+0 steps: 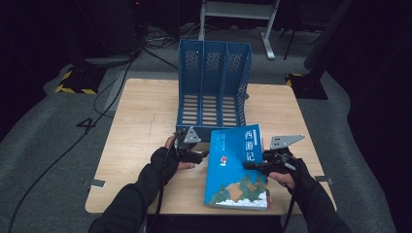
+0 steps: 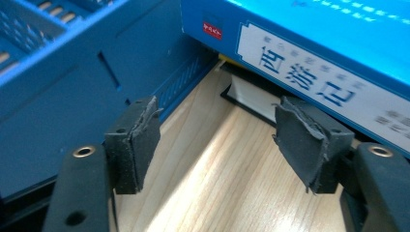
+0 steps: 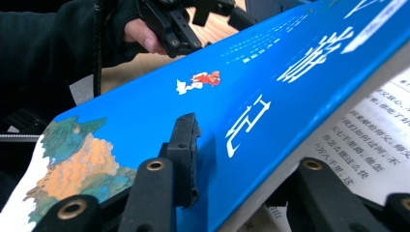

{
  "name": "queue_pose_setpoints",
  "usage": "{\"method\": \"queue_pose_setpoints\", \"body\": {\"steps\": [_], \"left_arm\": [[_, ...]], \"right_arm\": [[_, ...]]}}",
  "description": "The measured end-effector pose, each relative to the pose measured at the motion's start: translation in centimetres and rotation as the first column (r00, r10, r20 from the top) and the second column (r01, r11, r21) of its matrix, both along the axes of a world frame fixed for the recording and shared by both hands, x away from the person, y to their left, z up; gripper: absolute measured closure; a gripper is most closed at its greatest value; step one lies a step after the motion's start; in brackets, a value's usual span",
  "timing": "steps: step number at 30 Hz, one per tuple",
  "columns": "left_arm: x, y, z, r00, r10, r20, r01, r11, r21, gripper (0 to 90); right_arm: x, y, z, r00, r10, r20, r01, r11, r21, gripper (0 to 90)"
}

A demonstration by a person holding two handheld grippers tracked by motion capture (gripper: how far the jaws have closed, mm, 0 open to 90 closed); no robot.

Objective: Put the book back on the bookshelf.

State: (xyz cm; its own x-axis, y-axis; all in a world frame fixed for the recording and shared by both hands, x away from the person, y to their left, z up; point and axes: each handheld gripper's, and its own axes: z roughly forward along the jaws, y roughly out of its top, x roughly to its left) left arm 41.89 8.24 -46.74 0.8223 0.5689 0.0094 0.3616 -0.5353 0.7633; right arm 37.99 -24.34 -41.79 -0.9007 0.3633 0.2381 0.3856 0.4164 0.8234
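Nearest me, my right claw [image 1: 253,165] clamps the blue book's [image 1: 238,167] cover edge; its long axis runs toward the file rack [image 1: 214,87]. My left claw [image 1: 198,156] gapes beside its spine.

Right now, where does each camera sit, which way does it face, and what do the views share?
High view: above the person's side, looking forward and down on the table, blue file rack and book; both forearms show.
Left gripper view: rides the left gripper, facing the book's spine and the rack's base; open jaws show.
Right gripper view: rides the right gripper, clamped on the book's cover, facing the other hand.
Shared: the book.
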Motion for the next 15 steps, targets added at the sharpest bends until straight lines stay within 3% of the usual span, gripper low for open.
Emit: {"method": "queue_pose_setpoints", "body": {"steps": [4, 7, 11, 15], "left_arm": [[0.2, 0.0, -0.4, 0.9998, -0.018, -0.012, 0.018, 0.9998, 0.005, 41.8], [0.1, 0.1, -0.3, 0.9993, -0.037, -0.008, 0.037, 0.9991, -0.019, 56.7], [-0.4, 0.0, 0.3, 0.9977, -0.067, 0.007, 0.067, 0.9971, -0.036, 67.1], [-0.6, 0.2, 1.1, 0.9953, -0.094, 0.022, 0.096, 0.9914, -0.089, 75.0]], "right_arm": [[0.0, 0.6, -0.2, 0.9997, 0.006, 0.024, -0.006, 0.9999, 0.009, 67.4], [0.0, 0.7, -0.1, 0.9992, 0.011, 0.038, -0.012, 0.9999, 0.007, 67.5], [-0.4, 0.6, 0.0, 0.9972, 0.008, 0.075, -0.01, 0.9997, 0.021, 67.7], [-0.9, 0.3, 0.5, 0.9935, 0.013, 0.113, -0.02, 0.9981, 0.059, 68.2]]}}
